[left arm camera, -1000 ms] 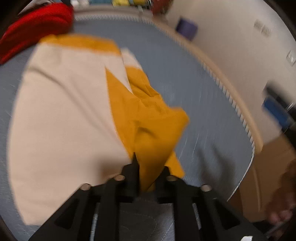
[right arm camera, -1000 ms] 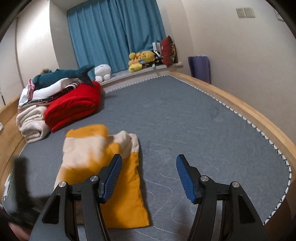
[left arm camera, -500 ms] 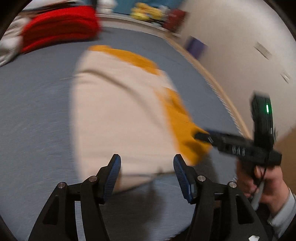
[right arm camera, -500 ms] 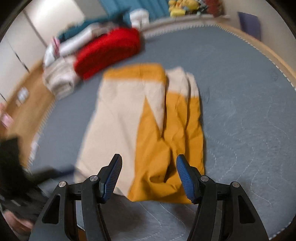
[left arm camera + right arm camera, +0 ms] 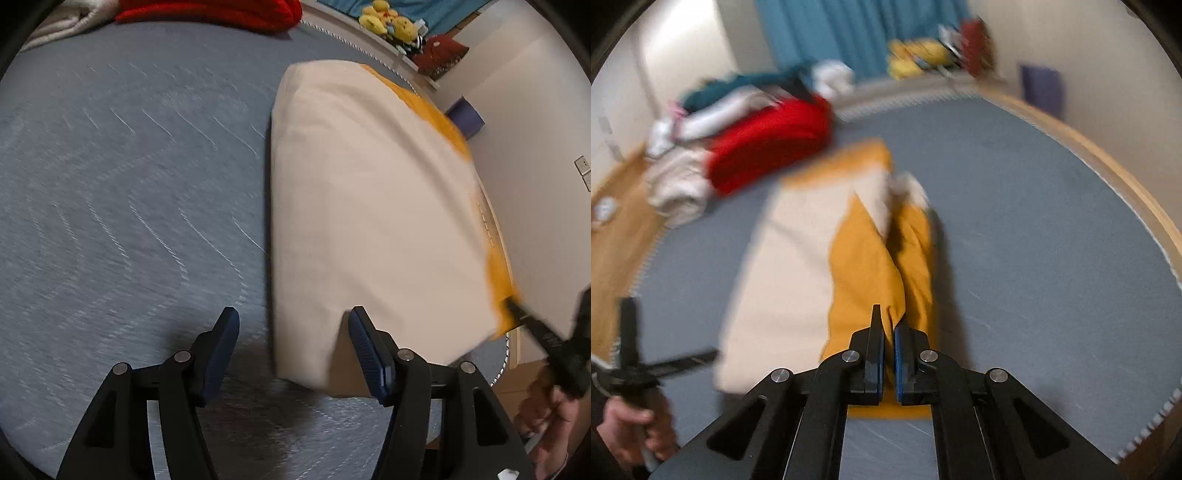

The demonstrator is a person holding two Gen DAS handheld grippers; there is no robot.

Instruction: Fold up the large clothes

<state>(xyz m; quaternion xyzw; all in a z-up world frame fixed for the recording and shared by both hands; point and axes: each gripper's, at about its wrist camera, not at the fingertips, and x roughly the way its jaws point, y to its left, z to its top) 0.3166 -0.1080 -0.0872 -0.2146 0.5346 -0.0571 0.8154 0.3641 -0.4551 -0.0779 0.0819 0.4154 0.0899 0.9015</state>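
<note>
Lying on the grey quilted mat (image 5: 1034,229), toward its near edge, the cream-and-mustard garment (image 5: 798,258) looks light, soft and limp, so it should drape and crease wherever it is lifted; hems and corners seem the surest places to take hold. The right gripper (image 5: 888,332) has its jaws clamped narrow on the near mustard hem, fabric pinched between the blue pads. The left gripper (image 5: 290,334) stands about half open, gripping nothing: its right finger overlaps the garment's near cream corner, the left one hangs over bare mat. By this reading a fold of the near end is starting. At the mat's far left edge sits a pile of red and white bedding (image 5: 750,147), well apart from the garment; plush toys (image 5: 919,55) line the far wall. Nothing blocks the cloth.
</note>
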